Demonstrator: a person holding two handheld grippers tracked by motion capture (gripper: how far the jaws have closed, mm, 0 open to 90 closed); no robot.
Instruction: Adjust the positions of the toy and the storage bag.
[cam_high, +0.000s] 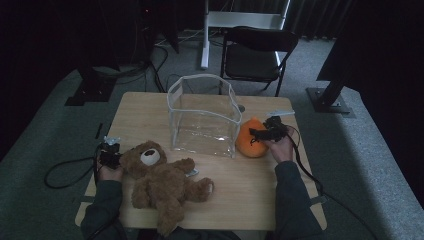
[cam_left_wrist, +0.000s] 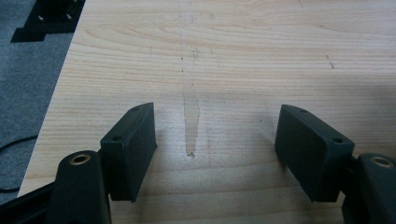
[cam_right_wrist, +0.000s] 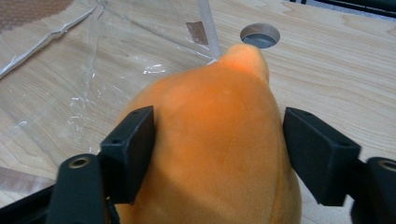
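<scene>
An orange plush toy (cam_high: 252, 142) sits on the wooden table (cam_high: 250, 200), right beside a clear plastic box (cam_high: 202, 120). My right gripper (cam_high: 257, 134) reaches over it from the right. In the right gripper view the orange plush toy (cam_right_wrist: 215, 154) bulges between the jaws of my right gripper (cam_right_wrist: 217, 116). The left jaw brushes its side and the right jaw stands just off it, so the gripper is open. A brown teddy bear (cam_high: 160, 182) lies on its back at the front left. My left gripper (cam_high: 109, 155) rests beside the bear's head, open over bare wood (cam_left_wrist: 233, 46).
The clear box's plastic wall (cam_right_wrist: 93, 60) lies close on the left in the right gripper view. A round hole (cam_right_wrist: 260, 36) is cut in the tabletop beyond the plush. A black folding chair (cam_high: 255, 52) stands behind the table. Cables trail off both table sides.
</scene>
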